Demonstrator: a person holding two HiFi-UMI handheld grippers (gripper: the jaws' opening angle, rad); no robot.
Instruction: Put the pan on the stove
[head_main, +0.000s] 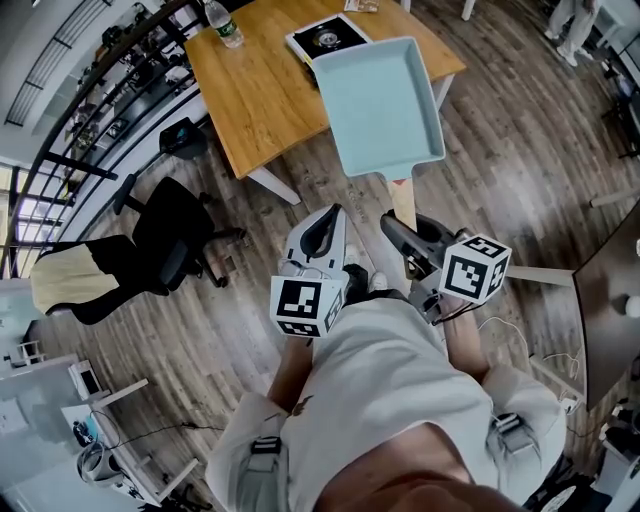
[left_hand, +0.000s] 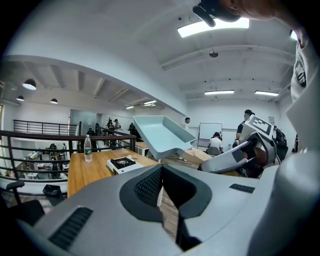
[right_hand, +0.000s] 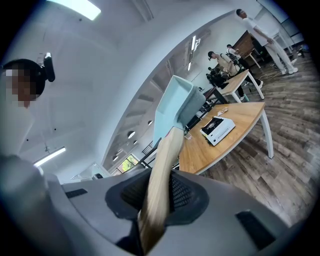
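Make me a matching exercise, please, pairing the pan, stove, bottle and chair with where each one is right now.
Things:
1. pan
2. stove
3. bottle
4. chair

Places:
a. standing on the floor
b. lying flat on the table
c. in the air, handle in the right gripper
d. upright near the table's edge

Pairs: 1-c; 2-b; 3-d; 4-a
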